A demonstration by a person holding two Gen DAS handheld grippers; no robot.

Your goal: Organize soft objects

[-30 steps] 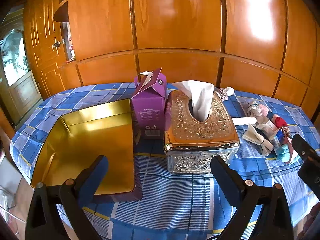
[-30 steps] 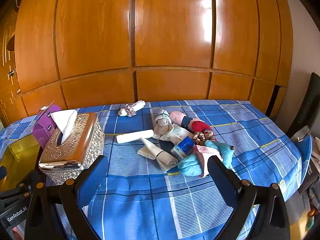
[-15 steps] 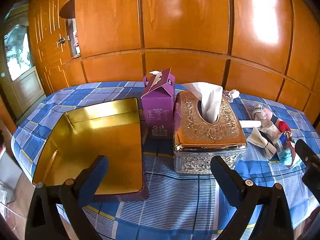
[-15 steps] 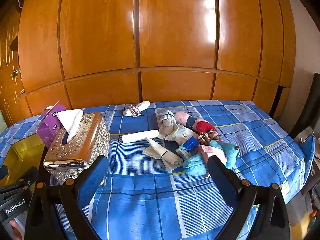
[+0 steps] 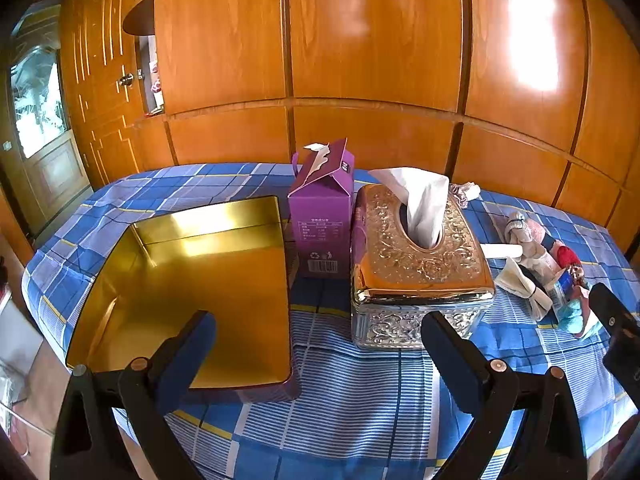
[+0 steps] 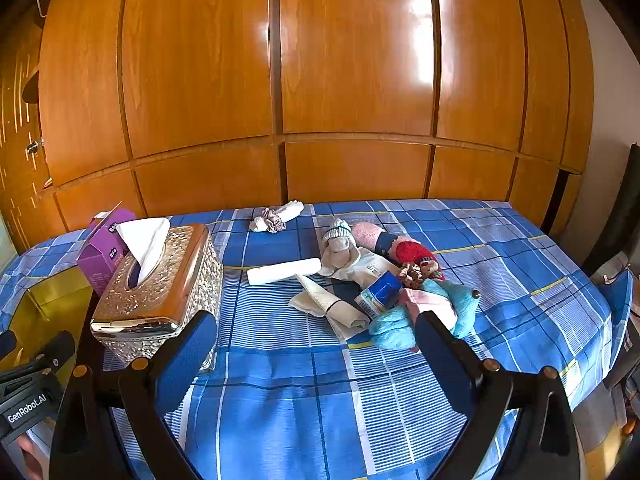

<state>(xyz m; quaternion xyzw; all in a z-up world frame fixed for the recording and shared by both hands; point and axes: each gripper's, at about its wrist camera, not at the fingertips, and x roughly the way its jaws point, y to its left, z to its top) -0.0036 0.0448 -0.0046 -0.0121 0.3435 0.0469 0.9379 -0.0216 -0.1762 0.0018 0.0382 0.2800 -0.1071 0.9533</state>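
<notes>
A table (image 6: 304, 400) covered in a blue checked cloth stands before a wall of wood panels (image 6: 352, 80). At its left a large gold tin (image 5: 192, 280) lies open and empty. To the tin's right stand a purple carton (image 5: 322, 216) and an ornate silver tissue box (image 5: 416, 264), close together, a tissue (image 5: 420, 200) sticking up from the box.

The soft things lie right of the tissue box in a loose pile (image 6: 384, 280): a plush toy, a red and pink roll, pale folded socks, a blue fuzzy piece nearest, and a small blue packet tucked among them. A white roll (image 6: 284, 272) lies just left of the pile. A scrunchie bundle (image 6: 276, 218) sits apart at the far edge.

The left gripper (image 5: 316, 344) hovers at the near edge between tin and tissue box, jaws wide and empty. The right gripper (image 6: 316, 344) hovers near the pile, jaws wide and empty.

Judged risks: the pile is tangled, so a grab at one piece may drag its neighbours or lift two at once. The packet looks stiff and could be swept along by mistake. Carrying anything left to the tin means passing the tissue box and the tall, light carton, which a swing could topple. The white roll could roll away if nudged.
</notes>
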